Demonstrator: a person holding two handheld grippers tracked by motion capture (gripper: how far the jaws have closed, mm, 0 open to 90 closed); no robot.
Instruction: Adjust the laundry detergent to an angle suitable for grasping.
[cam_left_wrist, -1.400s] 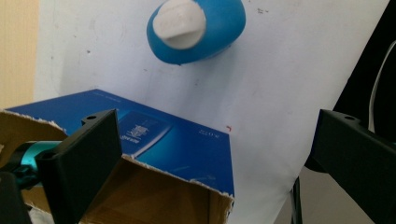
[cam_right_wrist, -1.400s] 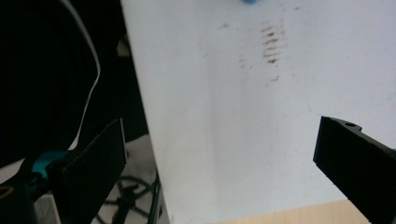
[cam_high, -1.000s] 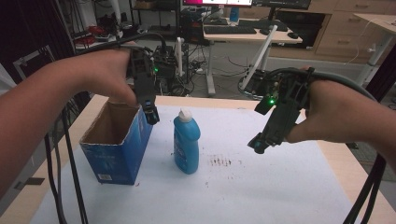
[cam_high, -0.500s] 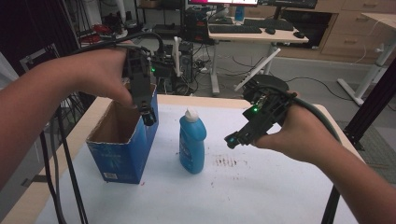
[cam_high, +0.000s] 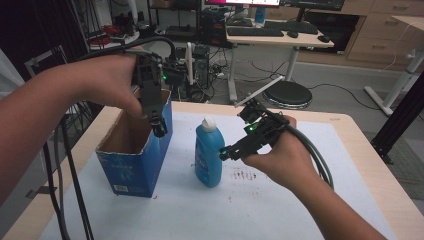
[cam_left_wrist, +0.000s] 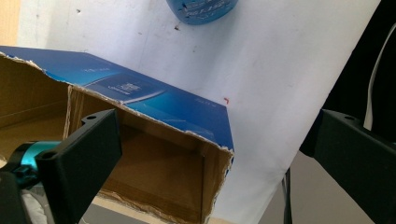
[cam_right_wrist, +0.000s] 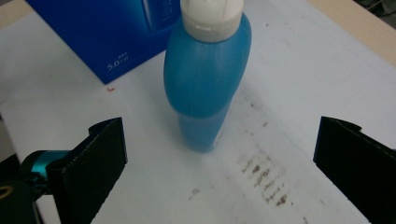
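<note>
Standing upright on the white sheet (cam_high: 280, 205) that covers the tabletop (cam_high: 370, 150), the blue bottle (cam_high: 209, 155) with its white cap sits just beside the open blue cardboard box (cam_high: 135, 165), the two close but apart. In the right gripper view the bottle rises between the two black jaws, which are spread wide with clear space on either side of it and nothing in their grip; its base rests on the sheet next to a patch of small brown stains (cam_right_wrist: 261, 175). From the high view the right gripper (cam_high: 225, 152) is held low at the bottle's side, its tip close to the blue body; whether it touches cannot be told from there.

The left gripper (cam_high: 159, 131) hangs nose-down at the box's far right corner, over the torn rim. In the left gripper view its jaws are likewise spread wide and hold nothing, one jaw showing over the brown cardboard interior and the other out past the box's blue outer wall, with the ragged corner edge between them. The bottom of the bottle shows at the top of that view, on the sheet beyond the box. Dark cables (cam_high: 310, 150) trail from both grippers along the person's forearms.
</note>
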